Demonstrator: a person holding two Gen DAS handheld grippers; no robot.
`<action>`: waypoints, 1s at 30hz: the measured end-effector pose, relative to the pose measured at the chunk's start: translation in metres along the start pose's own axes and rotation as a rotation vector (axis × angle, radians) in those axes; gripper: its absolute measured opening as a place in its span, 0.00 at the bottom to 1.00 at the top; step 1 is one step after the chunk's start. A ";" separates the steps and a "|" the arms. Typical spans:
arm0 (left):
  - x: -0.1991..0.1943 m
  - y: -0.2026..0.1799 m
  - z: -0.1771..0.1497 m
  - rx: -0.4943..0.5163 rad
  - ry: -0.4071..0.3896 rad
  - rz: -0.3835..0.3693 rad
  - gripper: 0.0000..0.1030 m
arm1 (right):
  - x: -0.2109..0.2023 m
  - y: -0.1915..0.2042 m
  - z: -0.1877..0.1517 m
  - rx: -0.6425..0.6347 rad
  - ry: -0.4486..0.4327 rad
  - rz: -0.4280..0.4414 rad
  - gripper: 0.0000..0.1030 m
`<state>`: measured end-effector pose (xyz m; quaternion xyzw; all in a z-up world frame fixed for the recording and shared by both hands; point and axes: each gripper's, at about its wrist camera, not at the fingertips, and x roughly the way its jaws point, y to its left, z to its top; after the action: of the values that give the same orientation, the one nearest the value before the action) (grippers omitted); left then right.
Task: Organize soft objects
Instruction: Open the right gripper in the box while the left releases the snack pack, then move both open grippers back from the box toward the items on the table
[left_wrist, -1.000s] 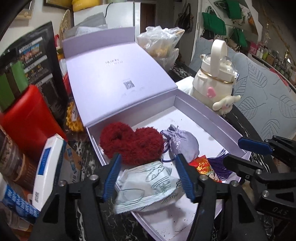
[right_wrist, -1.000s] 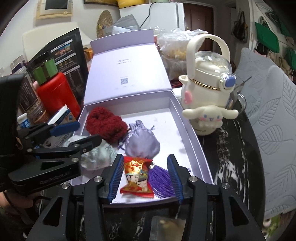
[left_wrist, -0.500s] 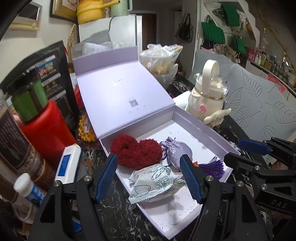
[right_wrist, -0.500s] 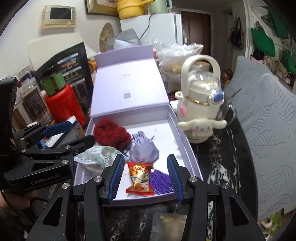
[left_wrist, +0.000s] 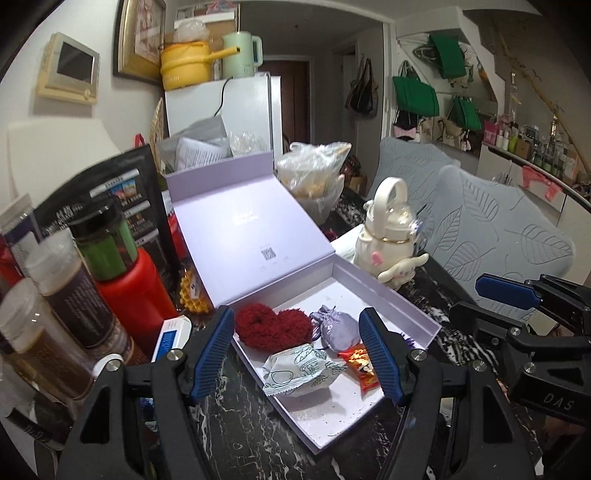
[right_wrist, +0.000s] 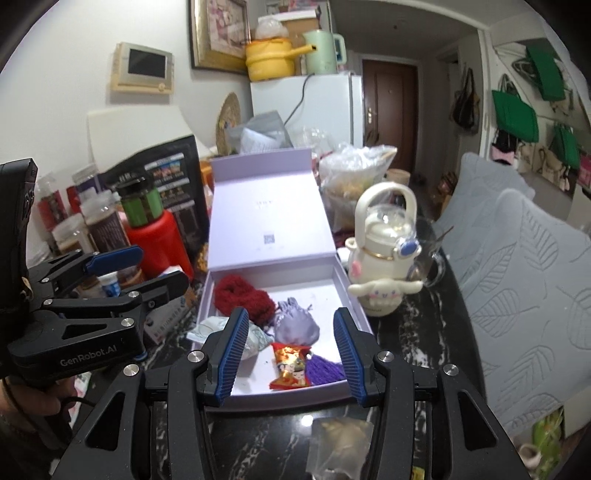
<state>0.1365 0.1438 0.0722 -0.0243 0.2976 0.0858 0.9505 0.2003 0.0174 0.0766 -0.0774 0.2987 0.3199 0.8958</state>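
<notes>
While both tongs hang empty with jaws apart, left tongs (left_wrist: 297, 350) and right tongs (right_wrist: 290, 356), the lilac box (right_wrist: 354, 306) on the marble worktop (left_wrist: 251, 435) holds a red fuzzy piece (right_wrist: 242, 301) at 10 o'clock, a lilac pouch (right_wrist: 297, 326) centrally, a printed packet (left_wrist: 301, 371) and red sachet (right_wrist: 290, 369) toward 6 o'clock. "GenRobot.AI" marks the left tongs' body.
</notes>
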 end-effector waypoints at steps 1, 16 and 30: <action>-0.005 0.000 0.001 0.001 -0.009 -0.001 0.67 | -0.006 0.001 0.000 -0.002 -0.010 -0.001 0.46; -0.082 -0.019 -0.008 0.024 -0.109 -0.024 0.67 | -0.081 0.023 -0.014 -0.034 -0.111 -0.009 0.46; -0.132 -0.043 -0.032 0.069 -0.159 -0.097 0.78 | -0.140 0.033 -0.045 -0.024 -0.155 -0.060 0.46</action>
<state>0.0189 0.0785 0.1208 0.0011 0.2226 0.0309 0.9744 0.0719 -0.0457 0.1233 -0.0720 0.2219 0.3013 0.9245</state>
